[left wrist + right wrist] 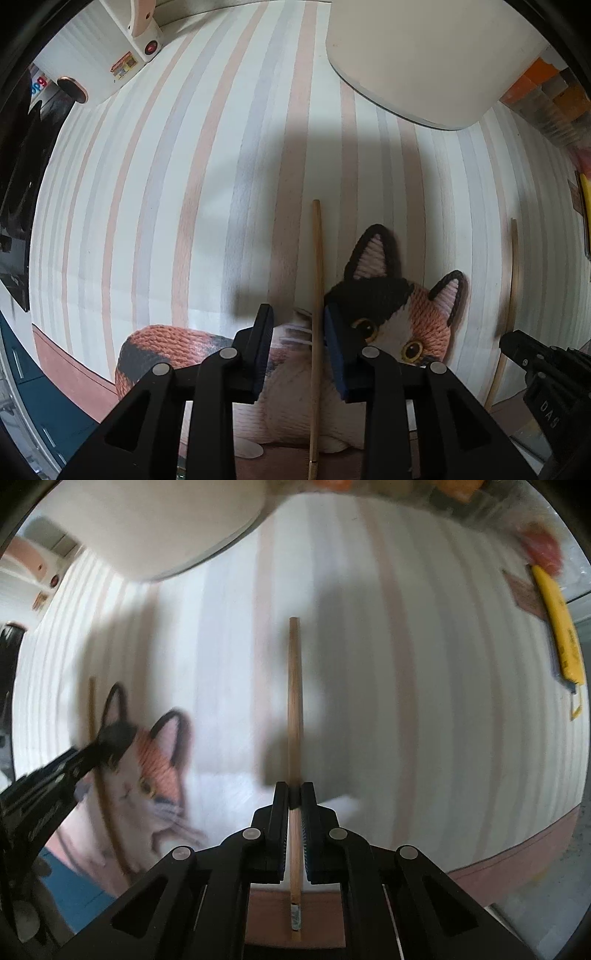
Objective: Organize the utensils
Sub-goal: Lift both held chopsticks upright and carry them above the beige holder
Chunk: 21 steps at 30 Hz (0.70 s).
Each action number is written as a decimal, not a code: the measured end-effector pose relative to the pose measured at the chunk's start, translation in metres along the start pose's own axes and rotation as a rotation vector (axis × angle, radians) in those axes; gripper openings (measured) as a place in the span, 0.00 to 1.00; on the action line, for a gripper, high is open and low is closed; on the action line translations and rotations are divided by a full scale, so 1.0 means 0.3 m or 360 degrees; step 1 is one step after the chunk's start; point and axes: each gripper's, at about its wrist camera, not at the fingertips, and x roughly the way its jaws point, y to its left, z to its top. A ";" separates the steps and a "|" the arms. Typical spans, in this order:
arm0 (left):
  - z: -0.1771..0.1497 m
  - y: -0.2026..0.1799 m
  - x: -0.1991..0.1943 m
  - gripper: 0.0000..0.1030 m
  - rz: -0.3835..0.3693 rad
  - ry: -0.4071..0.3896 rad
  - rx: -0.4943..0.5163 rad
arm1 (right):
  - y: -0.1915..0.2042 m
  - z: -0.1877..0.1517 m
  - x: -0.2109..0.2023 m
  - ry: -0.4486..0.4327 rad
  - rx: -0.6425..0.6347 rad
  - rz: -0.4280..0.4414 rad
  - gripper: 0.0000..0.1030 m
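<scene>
Left wrist view: the left gripper (297,328) points straight down at the striped pink, grey and white tablecloth (155,192), its jaws standing partly apart with a thin, light wooden chopstick (316,295) between them. That stick touches or nearly touches the blue-padded jaw on one side, with a clear gap to the other, so it is not clamped. Its long axis runs along the stripes, away from the camera, across the printed knitted-look calico cat (402,317) on the cloth.

In the right wrist view the right gripper (294,794) is closed narrow on a second brown wooden chopstick (294,709), which lies the same way, parallel to the first. Each stick sits directly under its own hand, and the two grippers are near each other, side by side.

Toward the cloth's far edge stands a large white rounded container (424,55); its inside cannot be seen from here. A white appliance with a red button (122,48) sits at the far corner. A yellow flat tool (561,627) lies at the cloth's side edge.

Judged from this, the left jaws must close before both sticks can be lifted.
</scene>
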 end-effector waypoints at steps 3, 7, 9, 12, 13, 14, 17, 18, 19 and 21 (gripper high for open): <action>-0.001 -0.011 -0.004 0.25 0.0024 -0.0004 0.0033 | 0.016 -0.002 0.003 -0.0010 0.0003 -0.0022 0.07; 0.011 -0.032 -0.020 0.04 -0.0031 0.0004 0.0038 | 0.063 0.026 0.025 0.0000 -0.0008 -0.0038 0.07; 0.030 -0.030 -0.022 0.04 -0.0019 -0.0005 0.0037 | 0.078 0.043 0.016 0.0004 -0.0013 -0.0052 0.07; 0.062 -0.012 -0.020 0.04 -0.0035 -0.0005 0.0019 | 0.092 0.059 -0.005 0.0004 -0.0021 -0.0068 0.07; 0.070 -0.008 -0.019 0.04 -0.0045 0.0004 0.0028 | 0.096 0.066 -0.005 -0.0007 -0.0007 -0.0059 0.07; 0.077 -0.002 -0.020 0.04 -0.0055 0.0016 0.0039 | 0.099 0.074 -0.006 -0.0011 -0.0002 -0.0059 0.07; 0.088 0.017 -0.016 0.14 -0.0126 0.0074 0.0054 | 0.121 0.095 -0.002 -0.0013 -0.0002 -0.0059 0.07; 0.084 0.022 -0.014 0.17 -0.0149 0.0104 0.0075 | 0.130 0.100 0.001 -0.0002 -0.0014 -0.0066 0.07; 0.079 0.020 -0.012 0.25 -0.0159 0.0126 0.0091 | 0.139 0.106 0.006 0.0018 -0.0033 -0.0075 0.07; 0.058 -0.003 -0.009 0.28 -0.0120 0.0143 0.0148 | 0.150 0.119 0.010 0.0057 -0.0058 -0.0077 0.07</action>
